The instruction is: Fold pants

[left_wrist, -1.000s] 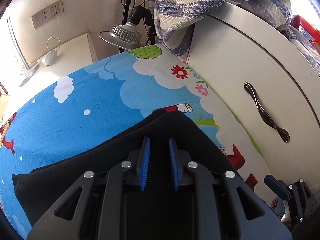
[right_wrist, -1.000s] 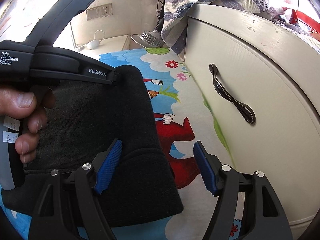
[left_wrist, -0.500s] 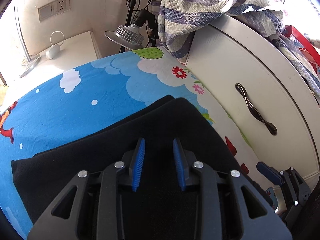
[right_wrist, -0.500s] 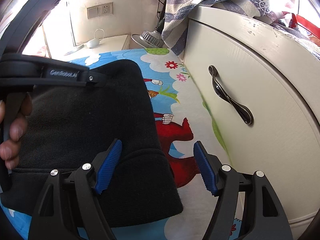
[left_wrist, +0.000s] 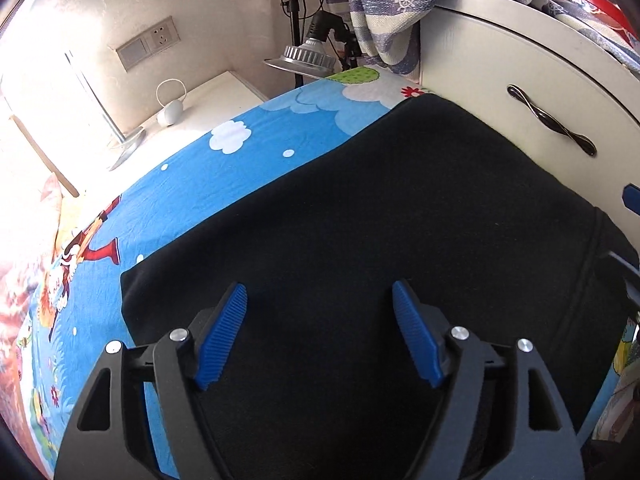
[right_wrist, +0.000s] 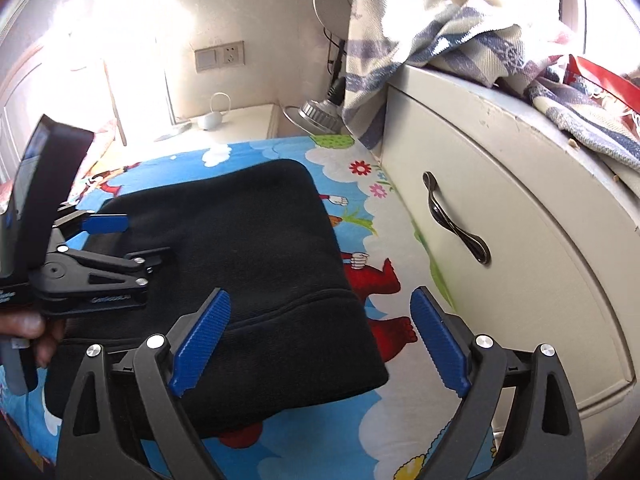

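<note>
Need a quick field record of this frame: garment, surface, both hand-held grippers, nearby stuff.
garment: black pants, folded into a compact stack, lying flat
surface: cartoon-print bed sheet, blue with clouds
left hand-held gripper: over the pants, jaws opening, nothing pinched between the pads
right hand-held gripper: above the near right corner of the stack, jaws opening, nothing gripped
beside bed: white cabinet with a dark handle
on cabinet: striped blanket
</note>
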